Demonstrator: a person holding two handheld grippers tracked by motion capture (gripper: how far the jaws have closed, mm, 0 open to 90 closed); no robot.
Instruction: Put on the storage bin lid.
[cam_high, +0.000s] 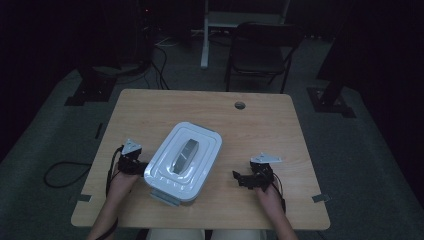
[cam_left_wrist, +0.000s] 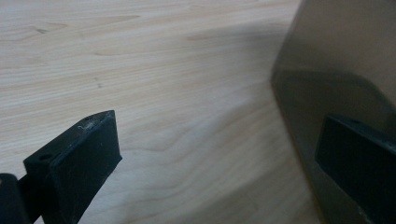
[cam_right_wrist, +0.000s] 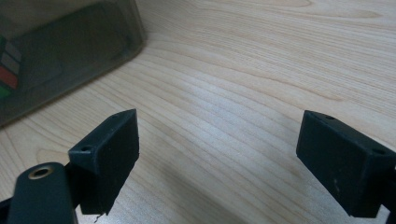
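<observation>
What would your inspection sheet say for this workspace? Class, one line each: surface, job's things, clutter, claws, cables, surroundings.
Surface: light wooden table, round hole near its far edge.
Job's things: white rectangular plastic lidded container with grey handle, lid on, set at an angle.
Clutter: nothing seen.
Claws: left claw open beside the container's left end; right claw open, apart from it.
Cables: black cable on the floor at left.
Surroundings: dark room, black folding chair beyond the table.
</observation>
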